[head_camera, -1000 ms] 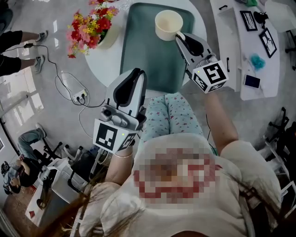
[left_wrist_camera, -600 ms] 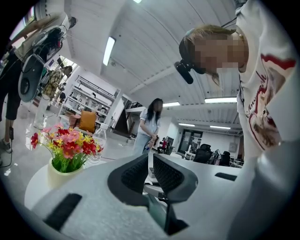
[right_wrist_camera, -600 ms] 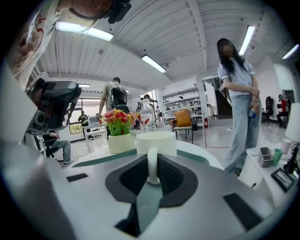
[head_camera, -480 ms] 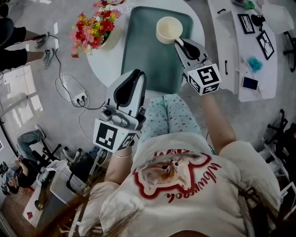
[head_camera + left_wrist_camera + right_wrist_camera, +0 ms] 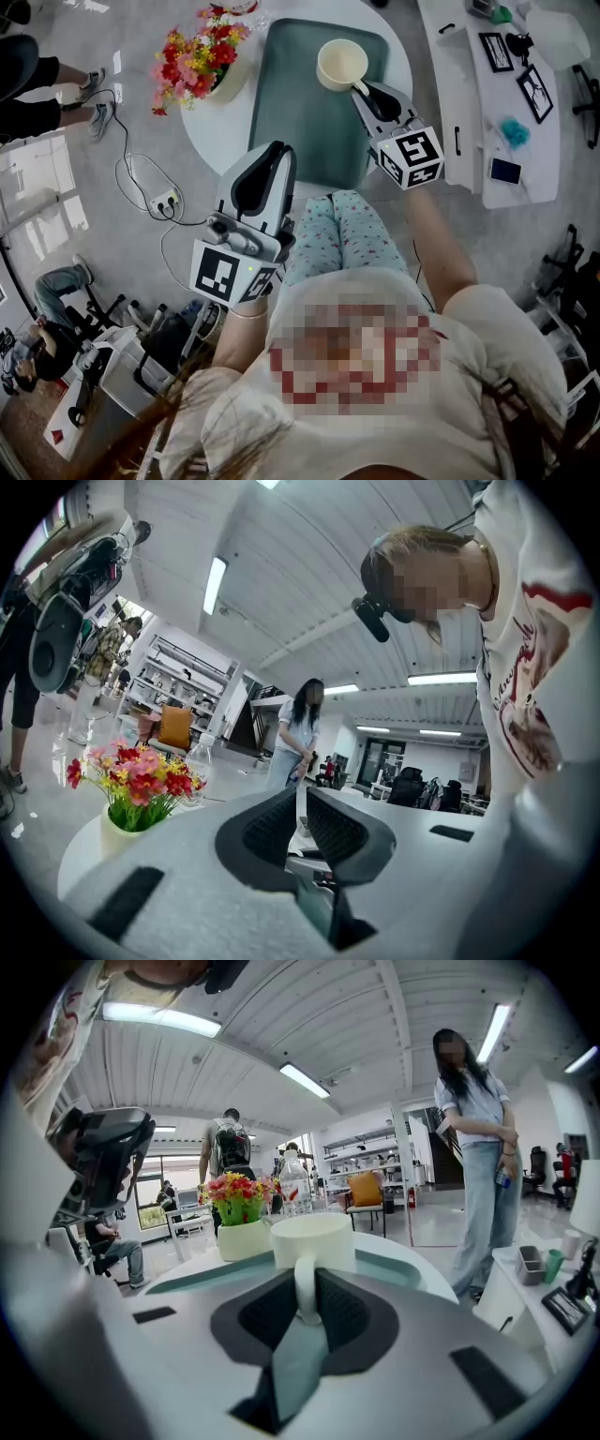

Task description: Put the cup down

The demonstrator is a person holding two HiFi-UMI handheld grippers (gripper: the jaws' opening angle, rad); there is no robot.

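Where my right claw (image 5: 305, 1290) closes, item one: both jaws pinch the upright handle of the cream cup (image 5: 314, 1239), dark pads (image 5: 343, 1313) on either side of it.
Item two: the cup, upright, mouth open, sits in the upper middle of the head view, over the upper right corner of a teal tray (image 5: 300, 112); my jaws hide its base, so I cannot tell whether it touches the tray.
Item three: the tray lies on a round white table (image 5: 211, 131).
Item four: a pale vase (image 5: 242, 1239) of red, pink and yellow flowers (image 5: 197, 56) stands on the table, left of the tray and apart from the cup.
Item five: my left claw (image 5: 302, 822), lower centre of the head view, off the table's near edge, well apart from the cup; its jaws are pressed almost together, only a thin slit between, nothing in them.
Item six: a white side table (image 5: 469, 94) at upper right carries small framed pictures.
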